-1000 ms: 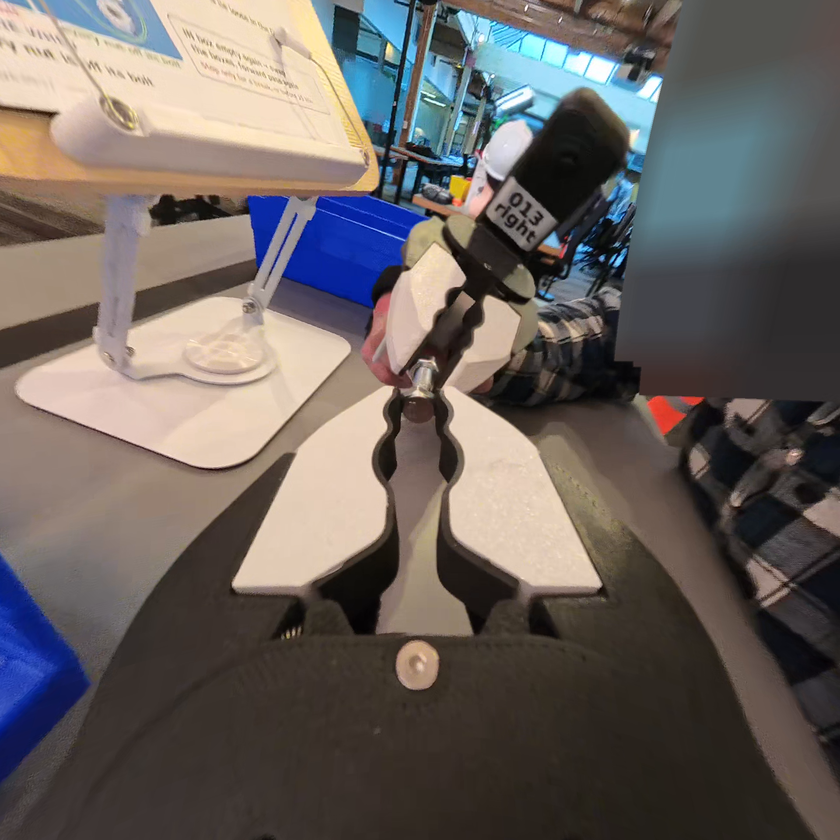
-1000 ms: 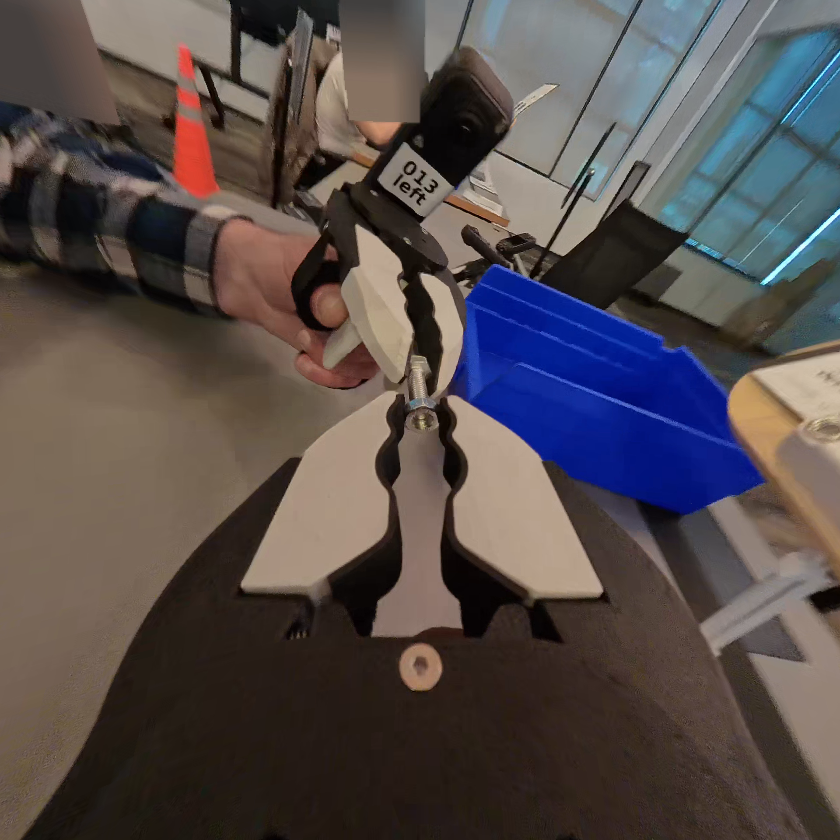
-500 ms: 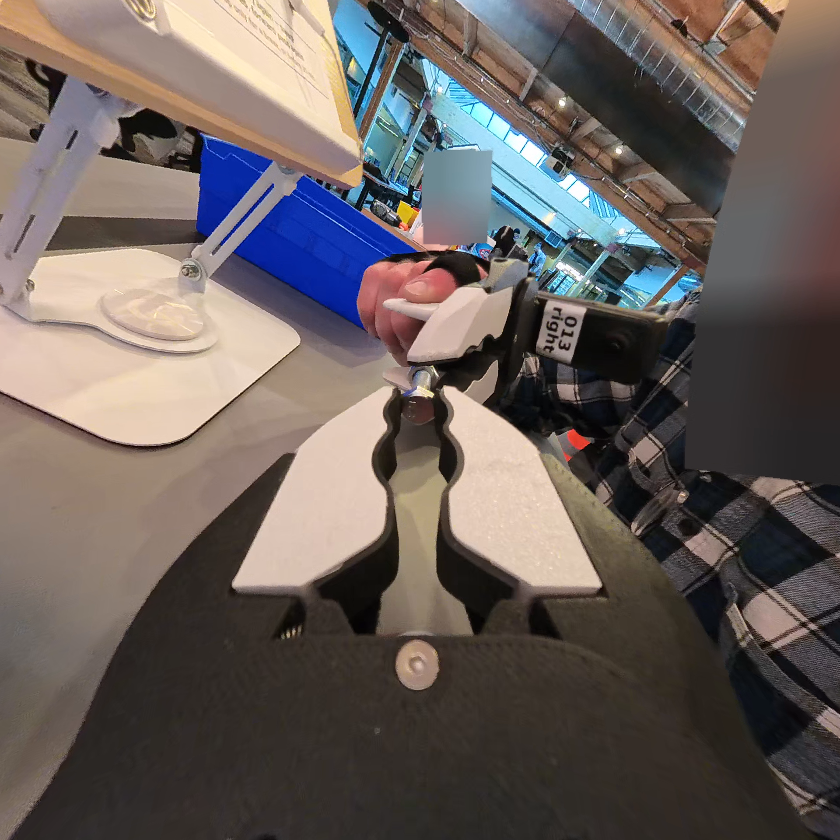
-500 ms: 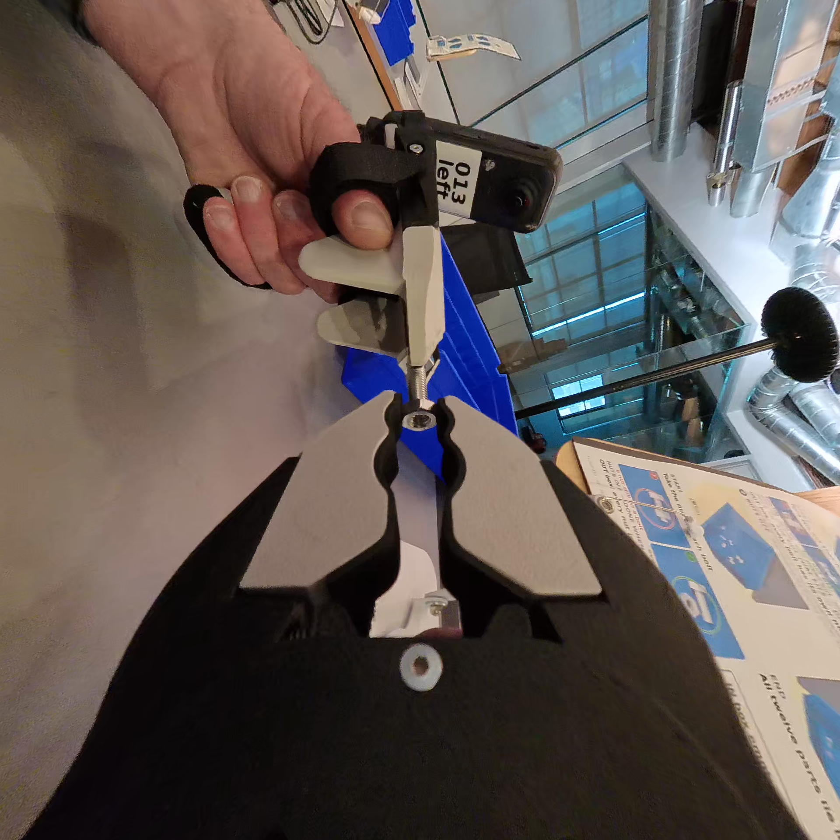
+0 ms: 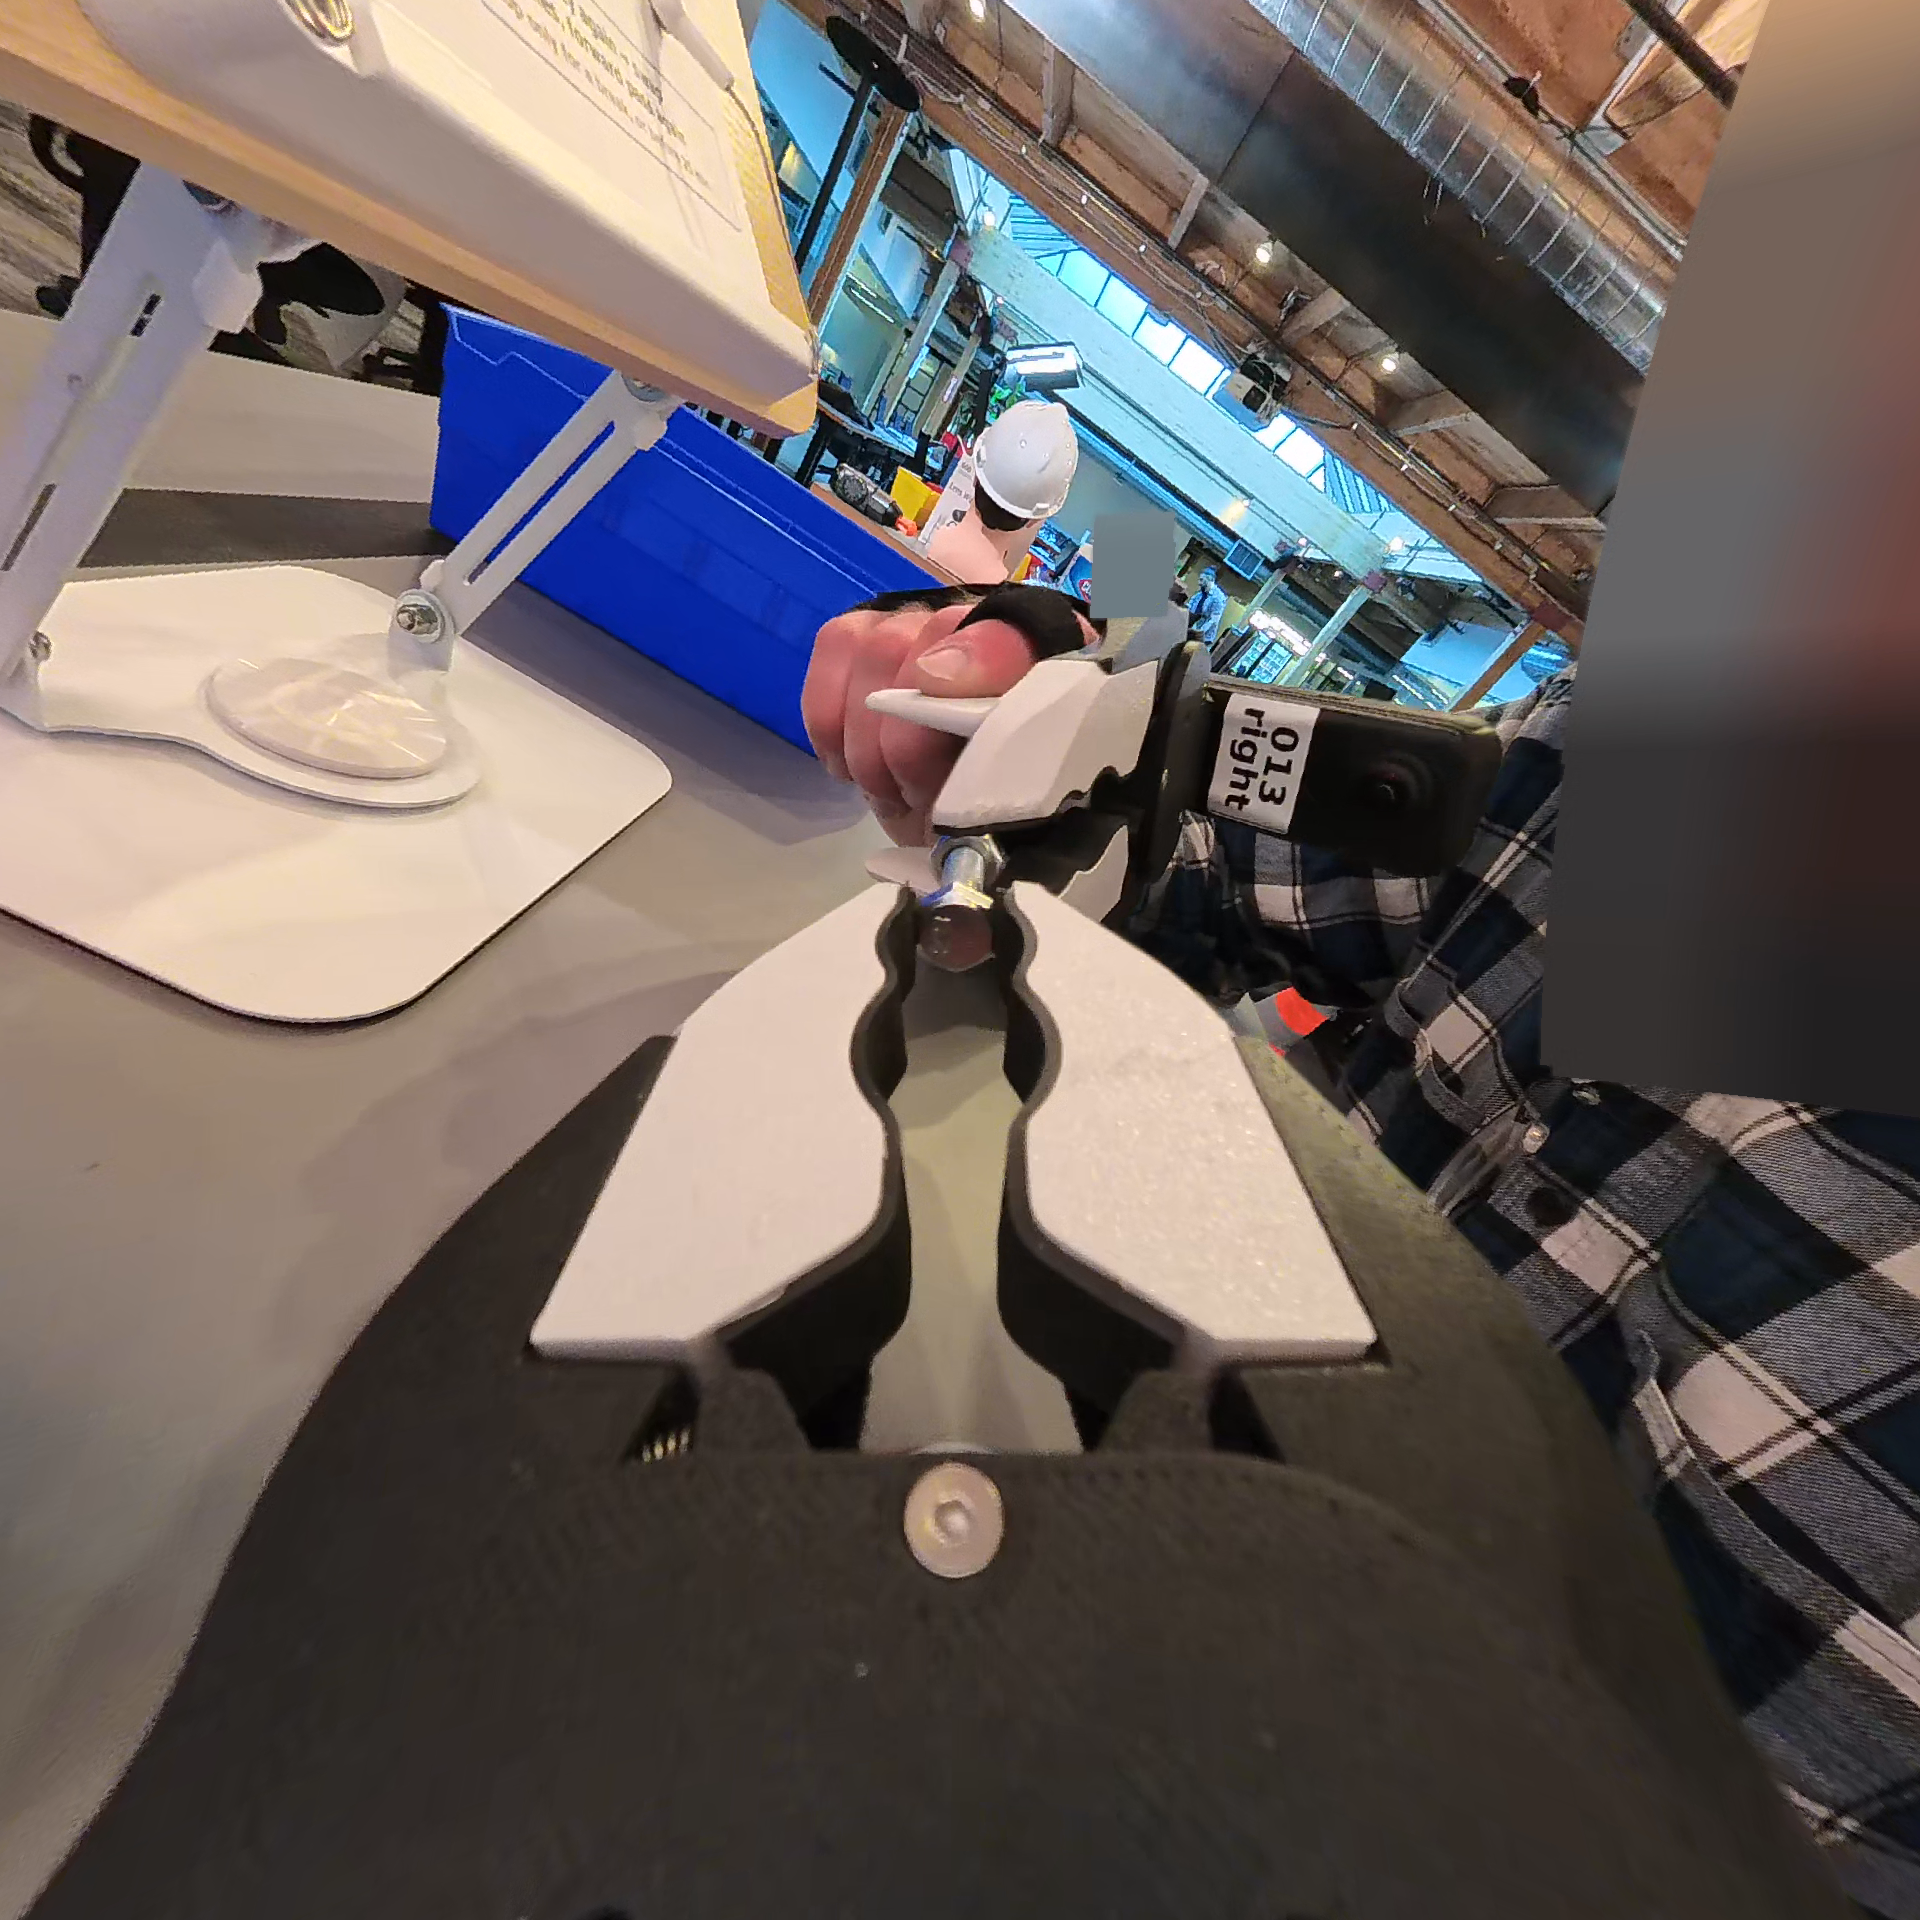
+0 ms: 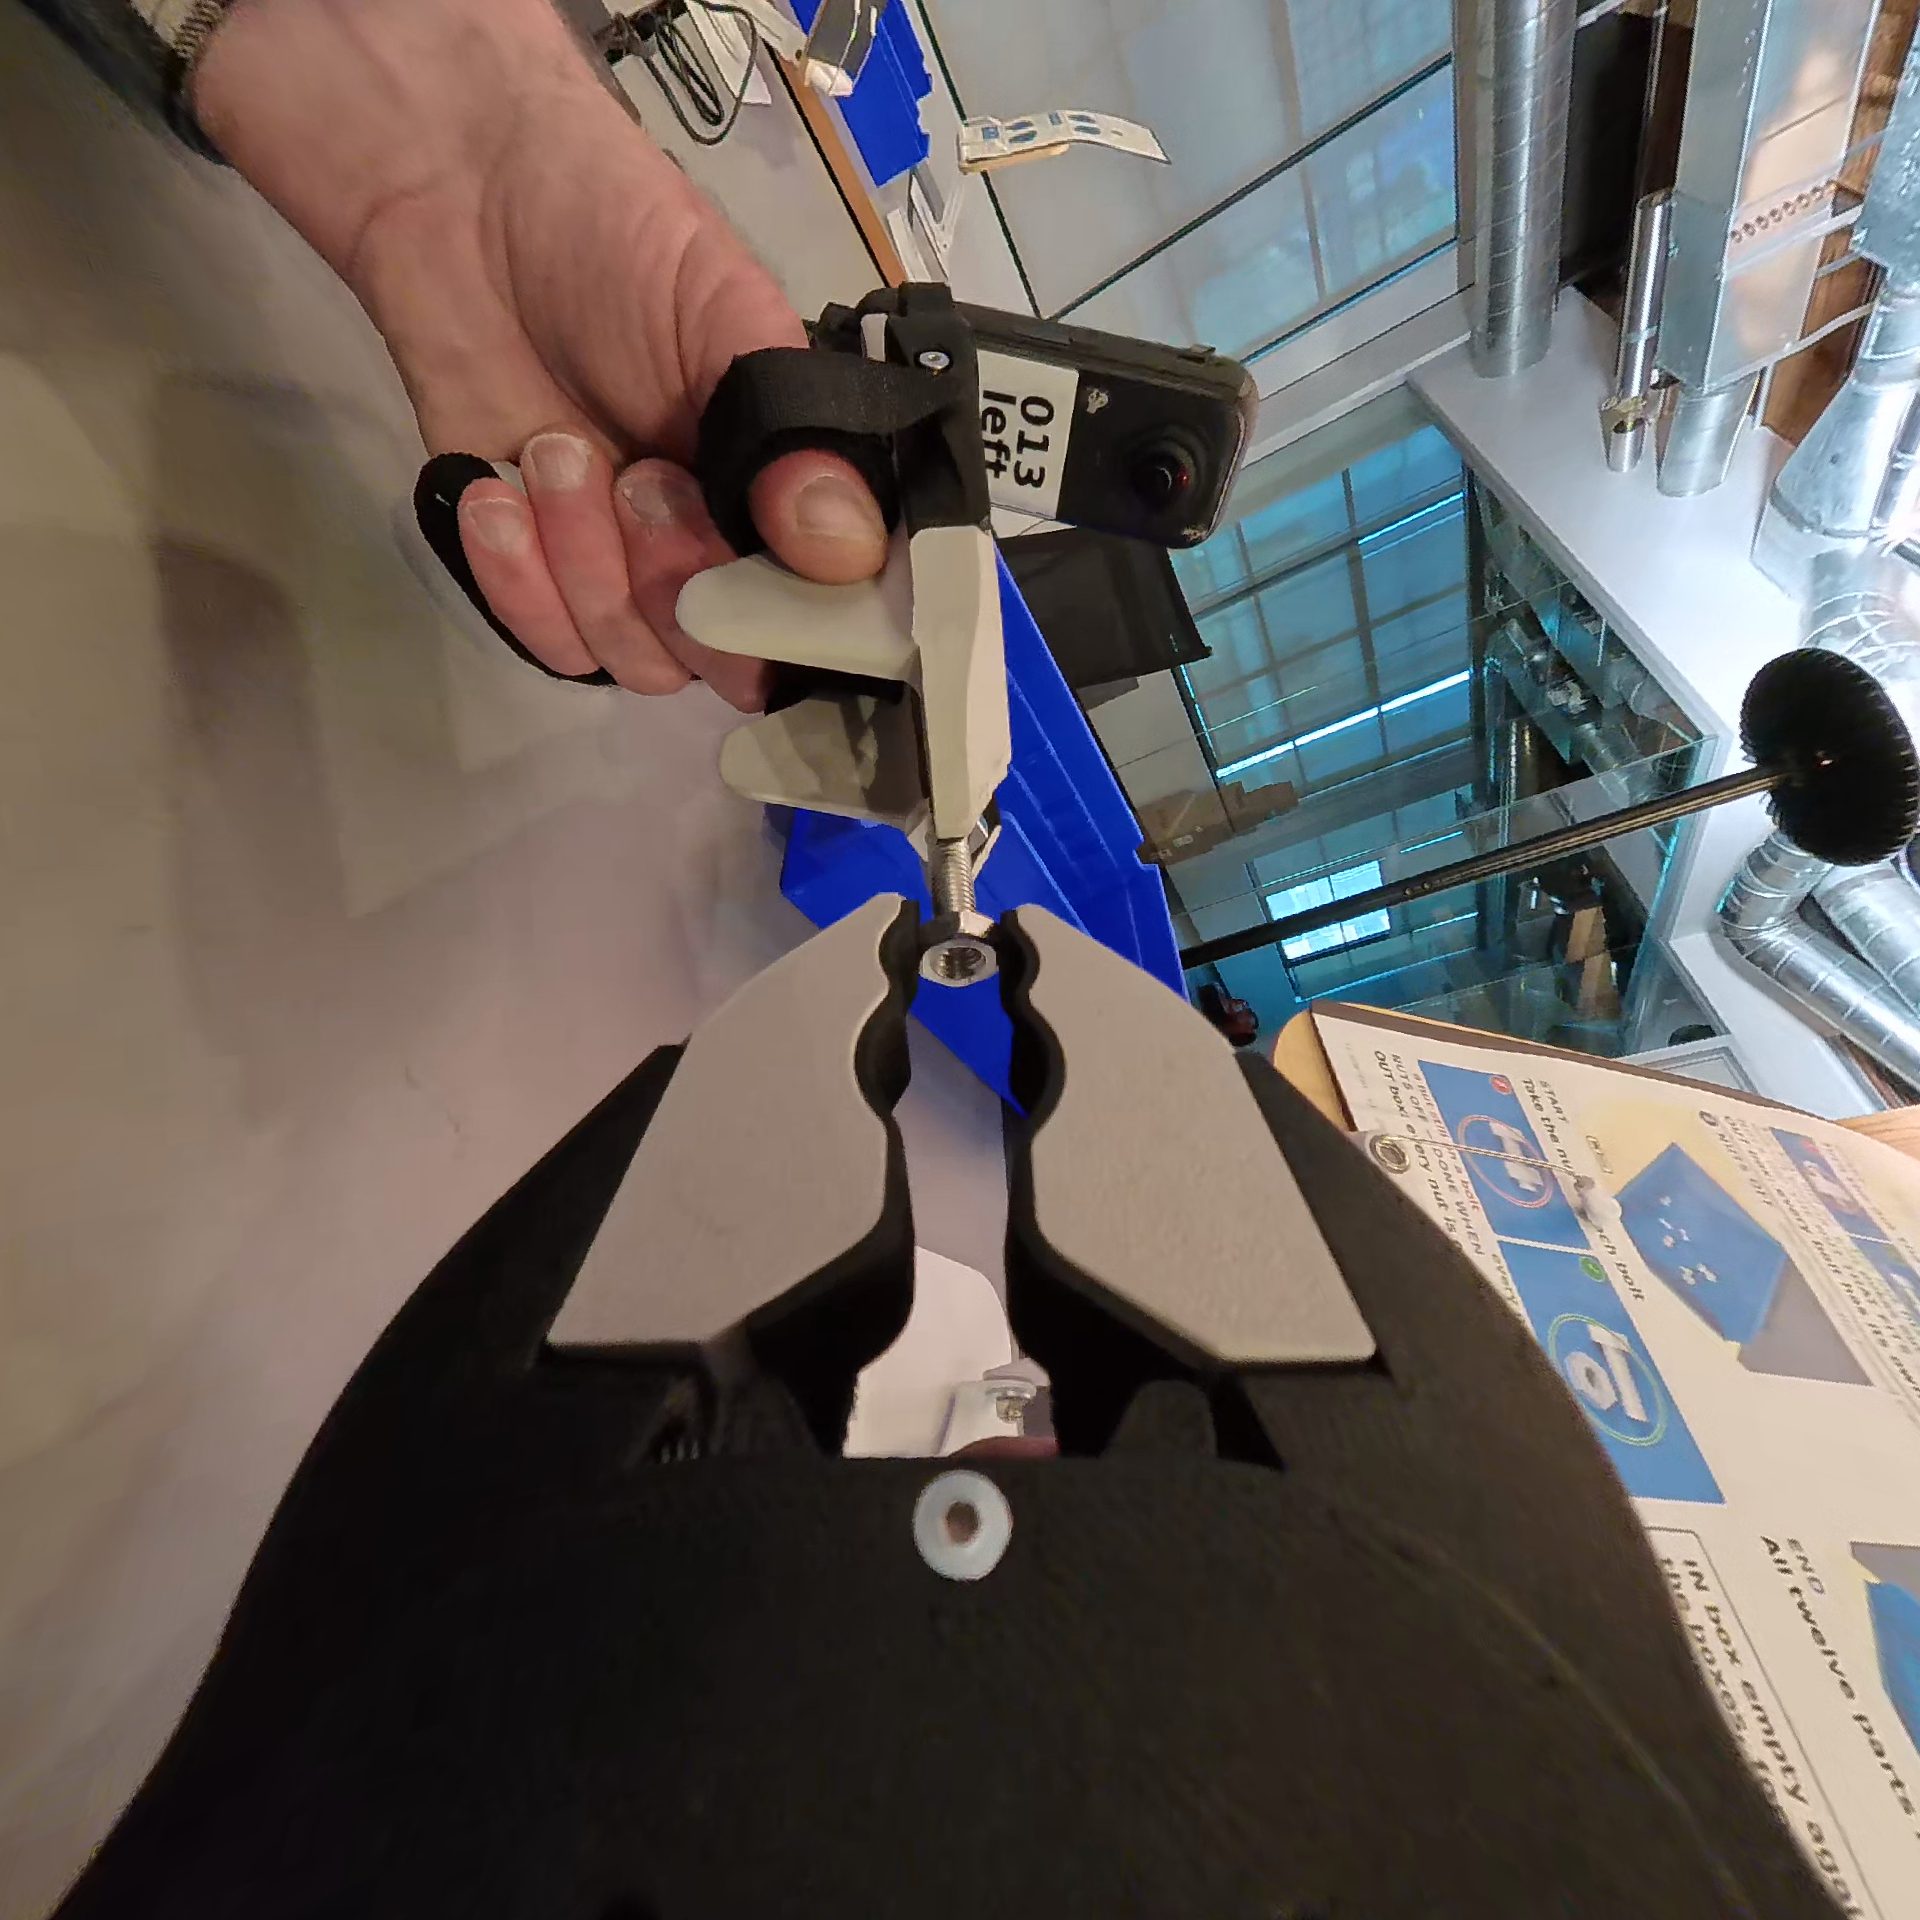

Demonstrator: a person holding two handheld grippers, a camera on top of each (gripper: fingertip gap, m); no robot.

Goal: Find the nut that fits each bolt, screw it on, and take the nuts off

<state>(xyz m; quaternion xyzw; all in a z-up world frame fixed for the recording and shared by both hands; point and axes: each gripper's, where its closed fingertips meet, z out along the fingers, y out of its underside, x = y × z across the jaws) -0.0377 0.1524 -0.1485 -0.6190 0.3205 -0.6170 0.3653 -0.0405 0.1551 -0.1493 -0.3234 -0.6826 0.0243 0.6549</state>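
Your left claw (image 5: 958,914) clenched on the bolt (image 5: 954,928) head, right claw (image 6: 958,935) clenched on the nut (image 6: 958,958), above the grey counter (image 5: 208,1143), blue bin (image 5: 644,561) at its far edge, open workshop hall beyond.

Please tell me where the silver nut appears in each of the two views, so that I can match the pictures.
Left wrist view: the nut sits just above centre, on the bolt held by the near tongs.
Right wrist view: the nut is at centre, gripped by the near tongs, hole facing the camera.
Shared landmark: the blue bin behind them.
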